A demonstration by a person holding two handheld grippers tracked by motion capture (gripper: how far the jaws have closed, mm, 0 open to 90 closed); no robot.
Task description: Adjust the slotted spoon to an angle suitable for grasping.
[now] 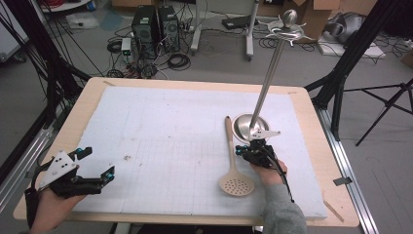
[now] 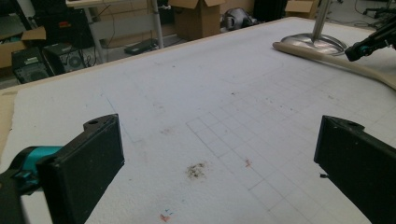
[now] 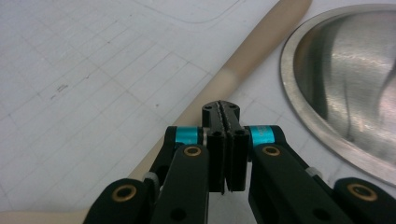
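1. Slotted spoon (image 1: pixel 233 163) lying flat on the white surface (image 1: pixel 160 146), pale handle pointing away, perforated bowl toward the near edge.
2. Just right of the handle: round steel base (image 1: pixel 250 126) of a tall utensil stand, its pole (image 1: pixel 269 73) leaning up and away to a hook ring at the top.
3. Right tongs (image 1: pixel 242 149) pressed fully together with nothing between them, tips hovering close beside the spoon handle, between handle and steel base. From the right gripper view, closed pads (image 3: pixel 226 122) sit right over the handle (image 3: pixel 233 74); contact cannot be told.
4. Left tongs (image 1: pixel 100 163) spread wide and holding nothing, resting well apart at the near left corner of the surface. From the left gripper view, bare gridded mat between the two black jaws, spoon handle (image 2: pixel 327 55) and base far off.
5. Likely step in hand: picking up the spoon, probably to hang it on the stand.
6. To do it well: open the right tongs first, since closed tips would only push the handle.
7. Straddle the handle across its width, near mid-length for balance.
8. Lower until the pads flank it, then close firmly.
9. Keep clear of the base rim (image 3: pixel 322 135), so nothing knocks the stand.
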